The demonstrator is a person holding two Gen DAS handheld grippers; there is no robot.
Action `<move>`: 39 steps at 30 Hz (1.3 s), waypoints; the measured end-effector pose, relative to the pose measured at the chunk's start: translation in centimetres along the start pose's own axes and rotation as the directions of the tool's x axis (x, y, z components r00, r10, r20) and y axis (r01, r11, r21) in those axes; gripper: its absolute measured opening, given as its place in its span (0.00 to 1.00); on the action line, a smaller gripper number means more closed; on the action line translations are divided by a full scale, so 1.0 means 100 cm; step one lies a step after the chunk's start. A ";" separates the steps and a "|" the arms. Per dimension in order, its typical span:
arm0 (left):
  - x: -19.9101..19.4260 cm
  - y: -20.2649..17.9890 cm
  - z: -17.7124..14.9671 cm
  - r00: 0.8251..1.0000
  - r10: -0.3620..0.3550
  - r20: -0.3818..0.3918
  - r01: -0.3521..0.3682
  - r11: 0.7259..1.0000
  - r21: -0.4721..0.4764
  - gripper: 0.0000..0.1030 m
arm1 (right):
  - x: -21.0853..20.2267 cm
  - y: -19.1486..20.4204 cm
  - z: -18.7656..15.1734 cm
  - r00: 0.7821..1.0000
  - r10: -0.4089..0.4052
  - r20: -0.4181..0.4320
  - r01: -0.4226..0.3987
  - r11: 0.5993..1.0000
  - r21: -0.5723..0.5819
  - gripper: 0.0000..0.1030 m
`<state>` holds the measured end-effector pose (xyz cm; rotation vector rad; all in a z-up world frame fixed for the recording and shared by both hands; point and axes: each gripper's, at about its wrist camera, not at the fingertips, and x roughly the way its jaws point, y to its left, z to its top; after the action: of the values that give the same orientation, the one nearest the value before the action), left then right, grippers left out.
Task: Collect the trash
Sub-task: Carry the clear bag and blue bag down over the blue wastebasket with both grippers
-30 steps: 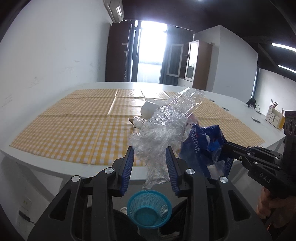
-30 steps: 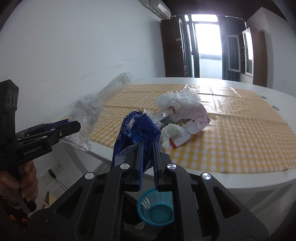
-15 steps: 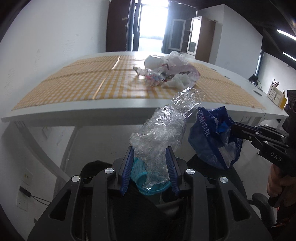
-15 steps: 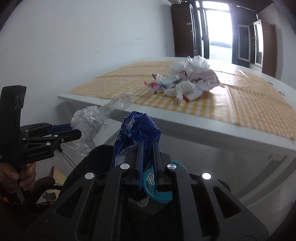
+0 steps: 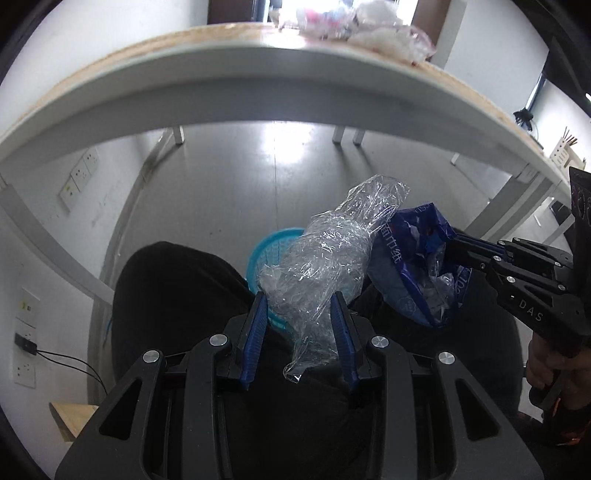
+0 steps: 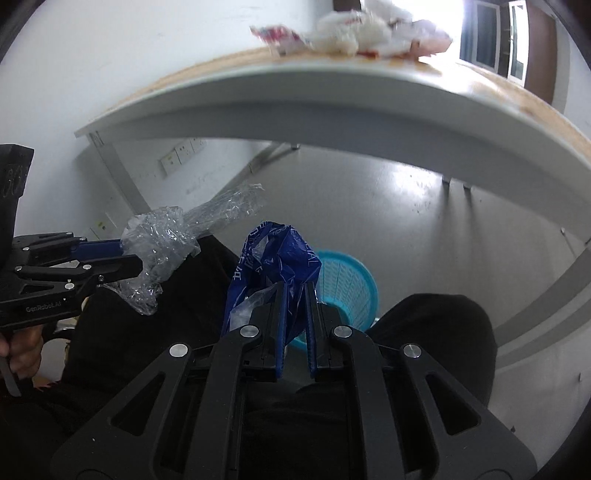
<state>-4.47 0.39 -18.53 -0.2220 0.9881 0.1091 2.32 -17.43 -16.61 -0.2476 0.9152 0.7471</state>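
My left gripper is shut on a crumpled clear plastic wrap, seen from the side as the clear wrap in the right wrist view. My right gripper is shut on a blue plastic bag, which shows as the blue bag at the right of the left wrist view. Both hang below the table edge, just above a turquoise mesh basket on the floor; the basket is partly hidden behind the wrap. More trash lies piled on the table.
The white table edge curves overhead, with its legs at the left. A person's dark-clothed knees flank the basket. Wall sockets sit on the left wall. The grey floor stretches under the table.
Both grippers have dropped from above the tabletop to below its edge and tilted downward, each still holding its piece of trash. The basket now sits close beneath them.
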 end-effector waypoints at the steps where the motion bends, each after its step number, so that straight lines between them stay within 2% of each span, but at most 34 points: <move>1: 0.007 0.001 0.001 1.000 0.004 -0.015 -0.004 1.000 -0.002 0.33 | 0.008 -0.002 0.000 1.000 -0.001 -0.016 0.001 1.000 0.012 0.08; 11: 0.079 0.015 0.015 0.993 0.052 -0.102 -0.054 0.998 -0.014 0.33 | 0.091 -0.022 0.002 0.987 -0.030 -0.160 0.046 0.994 0.095 0.08; 17: 0.119 0.022 0.019 0.981 0.071 -0.179 -0.077 0.997 -0.028 0.33 | 0.125 -0.028 0.005 0.974 -0.028 -0.224 0.058 0.990 0.126 0.08; 25: 0.168 0.027 0.030 0.963 0.042 -0.268 -0.068 0.994 -0.086 0.32 | 0.175 -0.039 0.012 0.952 -0.020 -0.304 0.069 0.986 0.153 0.08; 29: 0.193 0.029 0.035 0.951 0.031 -0.309 -0.066 0.992 -0.104 0.32 | 0.205 -0.050 0.011 0.936 -0.005 -0.353 0.084 0.974 0.209 0.08; 33: 0.221 0.036 0.040 0.927 0.004 -0.375 -0.069 0.985 -0.159 0.32 | 0.231 -0.066 0.008 0.912 0.035 -0.408 0.092 0.954 0.286 0.08; 39: 0.254 0.038 0.045 0.900 -0.007 -0.435 -0.079 0.981 -0.179 0.32 | 0.269 -0.076 0.009 0.894 0.002 -0.448 0.139 0.949 0.283 0.08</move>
<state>12.38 4.86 -37.96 -0.4192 1.4312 0.1956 18.35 -9.59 -38.16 -0.1743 1.4368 0.4741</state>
